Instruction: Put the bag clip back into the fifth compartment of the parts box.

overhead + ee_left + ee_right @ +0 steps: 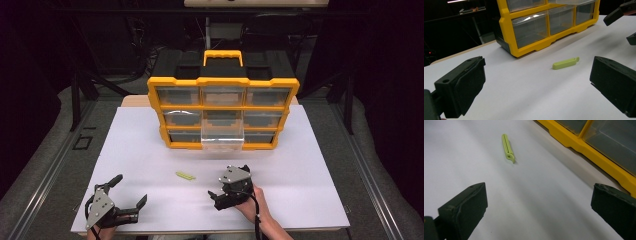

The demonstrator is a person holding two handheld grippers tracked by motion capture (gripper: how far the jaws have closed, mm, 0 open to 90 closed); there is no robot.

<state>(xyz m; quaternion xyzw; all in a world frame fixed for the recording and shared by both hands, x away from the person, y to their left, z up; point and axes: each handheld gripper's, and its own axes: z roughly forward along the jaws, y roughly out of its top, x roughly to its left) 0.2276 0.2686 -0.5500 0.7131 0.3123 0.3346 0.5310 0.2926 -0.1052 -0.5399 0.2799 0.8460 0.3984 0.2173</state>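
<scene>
On the white table (150,145), a green clip (185,175) lies flat between the grippers, nearer the right gripper (231,188), in front of the yellow organizer (223,83). The left gripper (131,192) and the right one both gape, holding nothing.

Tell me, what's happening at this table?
A person holds a two-jaw gripper in each hand; the left gripper and right gripper are both open and hold nothing. A small green clip lies on the white table between them. Behind stands a yellow drawer organizer with one clear drawer pulled out.
</scene>
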